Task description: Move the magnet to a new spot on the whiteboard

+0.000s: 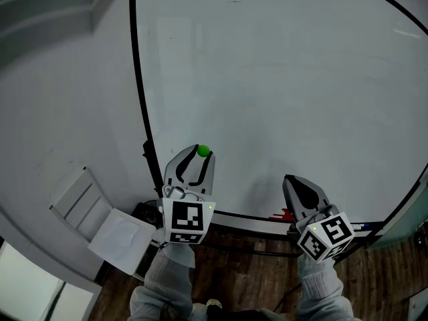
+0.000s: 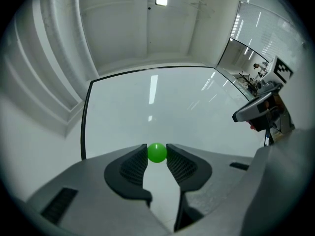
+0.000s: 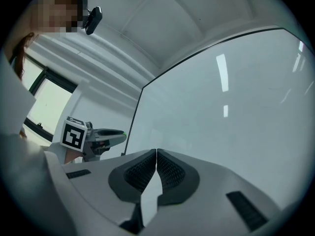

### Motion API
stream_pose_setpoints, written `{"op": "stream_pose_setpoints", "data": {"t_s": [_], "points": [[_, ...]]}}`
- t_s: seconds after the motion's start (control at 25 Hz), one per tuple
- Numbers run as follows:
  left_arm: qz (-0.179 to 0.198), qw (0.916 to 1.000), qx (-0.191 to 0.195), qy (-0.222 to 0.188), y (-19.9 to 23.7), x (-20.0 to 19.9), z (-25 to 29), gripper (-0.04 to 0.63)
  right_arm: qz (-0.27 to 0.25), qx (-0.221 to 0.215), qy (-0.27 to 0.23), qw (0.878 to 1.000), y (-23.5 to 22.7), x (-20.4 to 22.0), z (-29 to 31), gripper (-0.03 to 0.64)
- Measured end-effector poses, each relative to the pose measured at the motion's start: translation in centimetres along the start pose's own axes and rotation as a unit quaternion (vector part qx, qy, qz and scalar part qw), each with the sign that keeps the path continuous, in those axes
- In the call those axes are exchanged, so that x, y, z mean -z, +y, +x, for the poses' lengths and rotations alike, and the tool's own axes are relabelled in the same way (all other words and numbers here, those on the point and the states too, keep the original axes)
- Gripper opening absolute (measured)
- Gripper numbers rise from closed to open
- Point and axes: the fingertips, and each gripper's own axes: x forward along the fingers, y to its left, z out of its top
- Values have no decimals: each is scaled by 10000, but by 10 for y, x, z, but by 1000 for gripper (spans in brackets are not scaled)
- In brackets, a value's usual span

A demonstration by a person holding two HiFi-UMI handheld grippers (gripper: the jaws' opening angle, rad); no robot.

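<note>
A small round green magnet sits between the tips of my left gripper, whose jaws are shut on it. The gripper holds it low near the left edge of the whiteboard; whether the magnet touches the board I cannot tell. My right gripper is low over the board's bottom edge, to the right, its jaws shut with nothing between them. In the right gripper view the left gripper shows off to the left.
The whiteboard's black frame runs down the left side and along the bottom. A marker tray with a red object lies under the bottom edge. A pale wall with a radiator panel is left of the board. Wooden floor lies below.
</note>
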Motion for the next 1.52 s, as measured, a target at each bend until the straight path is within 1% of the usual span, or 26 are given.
{"op": "stream_pose_setpoints", "data": {"t_s": [0.12,0.24,0.4,0.64,0.92,1.24,1.52], "points": [[-30,9999,30,118,-10,8,-13,124,65,11,75,10000,2,9,-13,29],[-96,9996,77,238,-15,17,-14,125,105,41,200,9997,0,14,-15,29],[-218,9992,146,290,-26,23,-16,125,156,99,296,9994,-3,18,-24,29],[-301,9984,372,287,-61,20,-15,126,133,271,345,9989,-16,21,-57,28],[-462,9967,616,266,-103,16,-15,126,167,573,508,9969,-33,26,-97,28],[-658,9930,836,520,-144,35,-19,126,321,801,716,9937,-44,44,-133,28],[-724,9887,1137,660,-187,43,-5,126,473,997,900,9898,-62,61,-155,28]]}}
